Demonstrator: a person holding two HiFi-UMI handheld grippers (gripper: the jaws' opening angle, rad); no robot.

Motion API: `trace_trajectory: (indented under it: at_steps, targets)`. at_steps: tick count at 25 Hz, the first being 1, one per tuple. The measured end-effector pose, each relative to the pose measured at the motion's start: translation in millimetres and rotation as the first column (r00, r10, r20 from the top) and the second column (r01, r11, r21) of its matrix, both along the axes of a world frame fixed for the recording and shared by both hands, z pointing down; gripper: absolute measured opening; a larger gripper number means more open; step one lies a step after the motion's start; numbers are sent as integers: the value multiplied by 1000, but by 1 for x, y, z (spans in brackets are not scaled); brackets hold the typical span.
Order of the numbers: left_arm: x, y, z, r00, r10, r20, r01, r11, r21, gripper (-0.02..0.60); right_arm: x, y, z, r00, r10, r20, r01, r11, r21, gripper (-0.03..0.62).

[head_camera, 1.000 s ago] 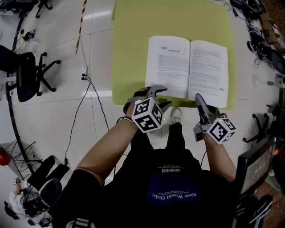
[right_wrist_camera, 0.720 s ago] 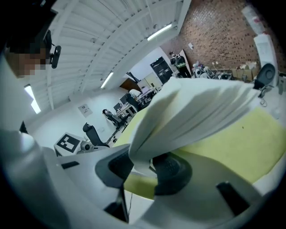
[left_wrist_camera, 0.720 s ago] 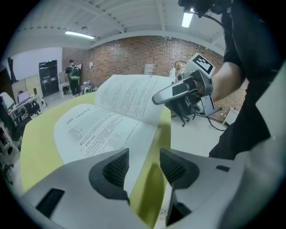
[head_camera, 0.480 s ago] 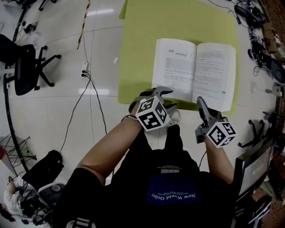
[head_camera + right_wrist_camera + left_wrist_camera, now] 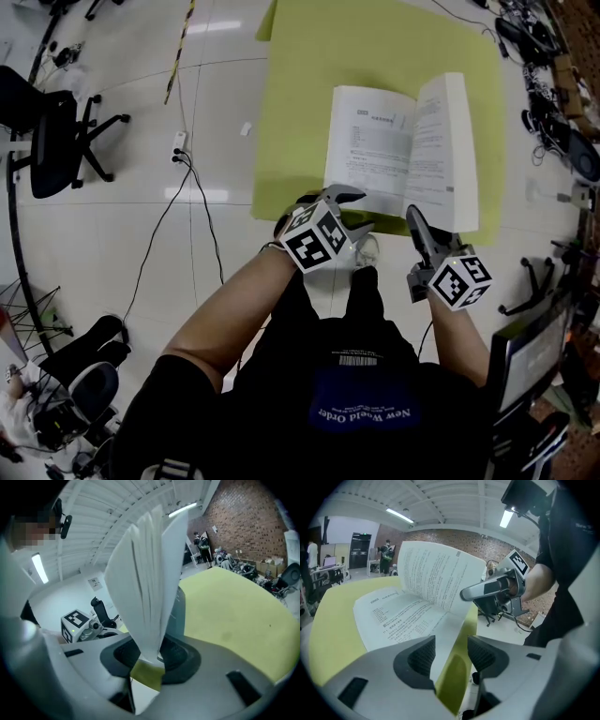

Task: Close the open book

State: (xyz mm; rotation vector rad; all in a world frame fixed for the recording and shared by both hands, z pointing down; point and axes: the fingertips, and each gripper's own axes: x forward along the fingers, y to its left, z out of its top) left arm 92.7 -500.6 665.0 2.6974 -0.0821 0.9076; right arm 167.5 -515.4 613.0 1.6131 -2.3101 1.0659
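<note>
The book (image 5: 370, 150) lies on the yellow-green table (image 5: 309, 84), left page flat. Its right half (image 5: 448, 150) stands raised on edge, leaning toward the spine. My right gripper (image 5: 414, 217) is at the book's near right edge, shut on that stack of pages (image 5: 147, 583), which rises from between the pads of the right gripper (image 5: 152, 656). My left gripper (image 5: 354, 208) is at the near left corner, open. In the left gripper view the left gripper (image 5: 451, 651) shows a gap between its pads, with the page corner (image 5: 417, 606) and the table edge seen through it.
A black office chair (image 5: 56, 141) and a power strip with a cable (image 5: 178, 150) are on the white floor at left. Cables and equipment (image 5: 553, 75) crowd the right side, with another chair base (image 5: 539, 272) near my right arm.
The book's right half has lifted from flat to standing on edge, in my right gripper. My left gripper has rolled slightly and stayed at the near left corner.
</note>
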Motion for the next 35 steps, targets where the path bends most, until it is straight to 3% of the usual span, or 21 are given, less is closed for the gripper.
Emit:
trace_trajectory:
  at_steps: [6, 10, 14, 17, 19, 21, 25, 28, 31, 35]
  targets:
    - [-5, -1, 0, 1000, -20, -13, 20, 999, -33, 201, -14, -3, 4, 989, -74, -125, 73, 997, -16, 101]
    - [-15, -2, -2, 999, -46, -22, 44, 997, -64, 201, -29, -5, 11, 961, -141, -239, 137, 990, -35, 110]
    - [-37, -3, -19, 994, -83, -74, 77, 994, -83, 201, -54, -5, 26, 895, -238, -377, 228, 971, -72, 125]
    - [-63, 3, -27, 984, -130, -118, 112, 982, -151, 201, -72, -3, 38, 824, -338, -455, 321, 940, -117, 163]
    - [-83, 11, -25, 980, -168, -109, 143, 968, -205, 210, -77, 1, 42, 761, -409, -503, 383, 910, -159, 178]
    - [-105, 19, -20, 977, -194, -88, 169, 958, -233, 212, -77, 1, 44, 736, -445, -510, 408, 893, -191, 178]
    - [-139, 34, -22, 963, -254, -89, 219, 931, -294, 212, -77, 0, 47, 756, -481, -443, 422, 877, -231, 178]
    - [-144, 37, -48, 942, -298, -154, 236, 916, -325, 212, -81, 3, 38, 829, -475, -296, 422, 877, -229, 176]
    - [-138, 30, -99, 898, -324, -298, 225, 920, -322, 212, -84, 3, 0, 907, -404, -123, 392, 913, -110, 176]
    - [-122, 15, -186, 813, -297, -500, 194, 949, -249, 210, -71, -5, -74, 925, -376, -57, 380, 920, 92, 176]
